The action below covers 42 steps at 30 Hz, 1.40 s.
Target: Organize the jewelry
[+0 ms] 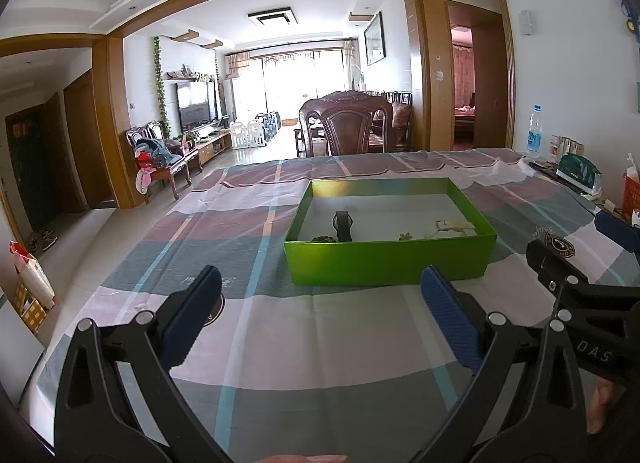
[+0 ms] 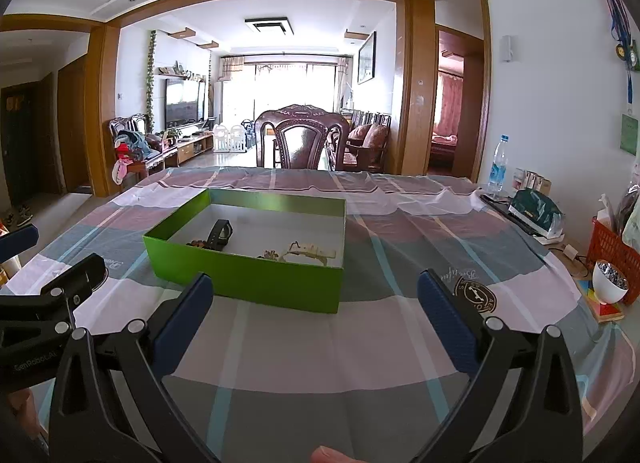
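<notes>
Seemingly near done: green box point(image 2: 248, 263) on checked desk cloth point(image 2: 320, 343) holds black watch point(image 2: 221, 235), bead bracelet point(image 2: 196, 243), cream strap piece point(image 2: 310, 253). Left gripper point(image 1: 320, 315), right gripper point(image 2: 316, 319) hover before box, fingers wide, empty. No loose jewelry visible outside.

We read "DAS" on the right hand-held gripper point(image 1: 576, 259) at the right edge. On the left hand-held gripper point(image 2: 52, 263), we make out "GenRobot.AI".
</notes>
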Tool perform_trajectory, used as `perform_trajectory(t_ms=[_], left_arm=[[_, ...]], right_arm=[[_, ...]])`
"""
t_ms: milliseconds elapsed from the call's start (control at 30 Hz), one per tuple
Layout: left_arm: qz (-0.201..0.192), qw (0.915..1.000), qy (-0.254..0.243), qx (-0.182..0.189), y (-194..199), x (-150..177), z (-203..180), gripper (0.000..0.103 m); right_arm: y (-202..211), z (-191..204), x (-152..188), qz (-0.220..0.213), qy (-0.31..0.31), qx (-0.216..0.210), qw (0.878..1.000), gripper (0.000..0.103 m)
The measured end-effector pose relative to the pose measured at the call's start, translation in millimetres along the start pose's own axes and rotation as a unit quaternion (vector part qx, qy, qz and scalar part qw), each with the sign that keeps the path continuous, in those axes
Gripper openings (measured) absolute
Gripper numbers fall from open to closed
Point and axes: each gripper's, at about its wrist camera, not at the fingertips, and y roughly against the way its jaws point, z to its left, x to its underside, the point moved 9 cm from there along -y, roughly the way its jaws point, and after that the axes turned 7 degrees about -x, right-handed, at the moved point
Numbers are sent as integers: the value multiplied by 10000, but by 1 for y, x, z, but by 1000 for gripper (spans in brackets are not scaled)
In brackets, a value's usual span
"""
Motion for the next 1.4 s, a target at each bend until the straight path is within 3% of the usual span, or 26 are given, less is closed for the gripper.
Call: perform_trajectory(t_ms=[1400], left_arm=[[201, 9998, -15, 8, -10, 7, 2, 99]], right_arm=[[-4, -3, 3, 101, -11, -7, 9999, 100]])
